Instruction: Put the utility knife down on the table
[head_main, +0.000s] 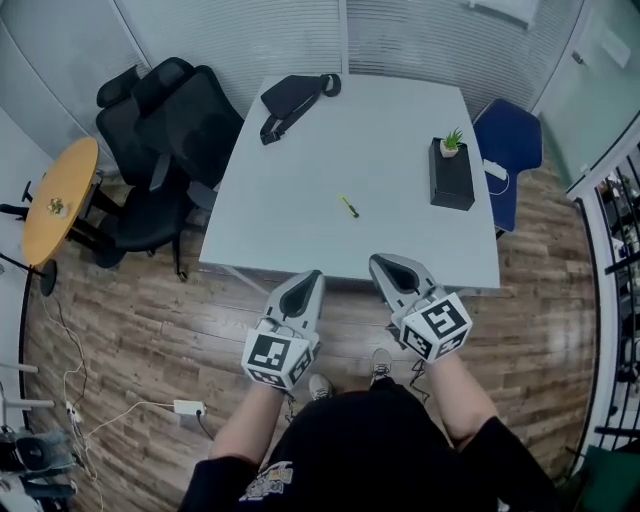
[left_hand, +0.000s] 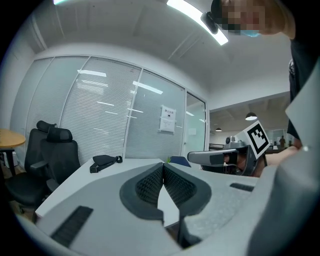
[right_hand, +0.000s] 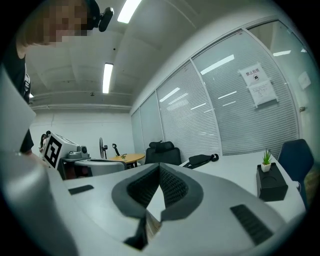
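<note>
While slim yellow utility knife (head_main: 348, 206) lies on white table (head_main: 300, 180) | left gripper (head_main: 314, 278), right gripper (head_main: 376, 262): ribbed jaws together, empty.

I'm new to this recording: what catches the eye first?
The left gripper and right gripper, both shut and empty, hover just short of the white table. A yellow utility knife lies mid-table, with a black bag at the far-left and a plant-topped black box at right.

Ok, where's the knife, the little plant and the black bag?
knife (head_main: 348, 206), head view, middle of its yellow body.
plant (head_main: 453, 138), head view, its green leaves.
bag (head_main: 290, 97), head view, middle of its pouch.
</note>
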